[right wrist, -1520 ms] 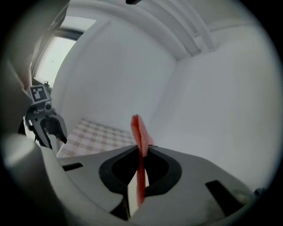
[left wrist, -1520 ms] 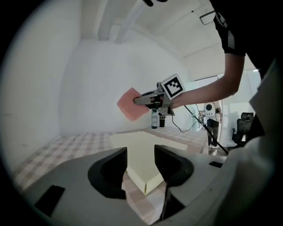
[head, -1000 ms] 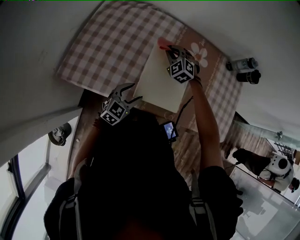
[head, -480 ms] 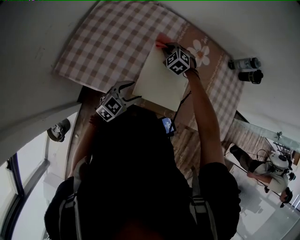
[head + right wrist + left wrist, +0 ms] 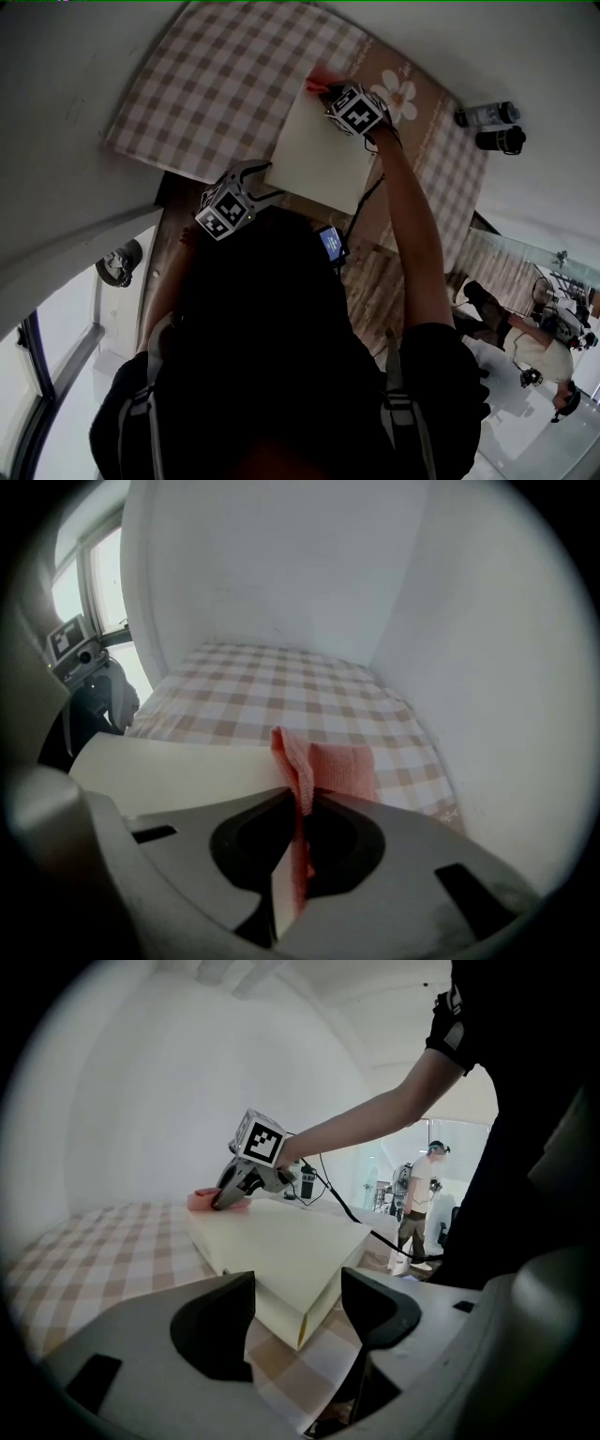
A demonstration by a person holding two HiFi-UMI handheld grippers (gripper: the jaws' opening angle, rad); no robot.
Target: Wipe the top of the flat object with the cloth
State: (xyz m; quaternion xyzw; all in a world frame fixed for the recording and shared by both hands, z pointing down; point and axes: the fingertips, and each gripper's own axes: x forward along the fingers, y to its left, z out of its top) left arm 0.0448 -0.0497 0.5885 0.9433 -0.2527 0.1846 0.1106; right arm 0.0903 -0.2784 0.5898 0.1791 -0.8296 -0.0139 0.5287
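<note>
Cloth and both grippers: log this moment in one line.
right gripper: shut on cloth | cloth: at far corner of flat object | left gripper: jaws opening, gripping nothing

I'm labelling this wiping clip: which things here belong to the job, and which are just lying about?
In the job: pink cloth, pinched in the right claw; cream flat board.
Lying about: pale canister; dark canister; checked tablecloth; small lit screen.

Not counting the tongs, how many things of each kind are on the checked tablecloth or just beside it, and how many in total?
Pink cloth: 1
Cream flat box: 1
Cylindrical containers: 2
Total: 4
</note>
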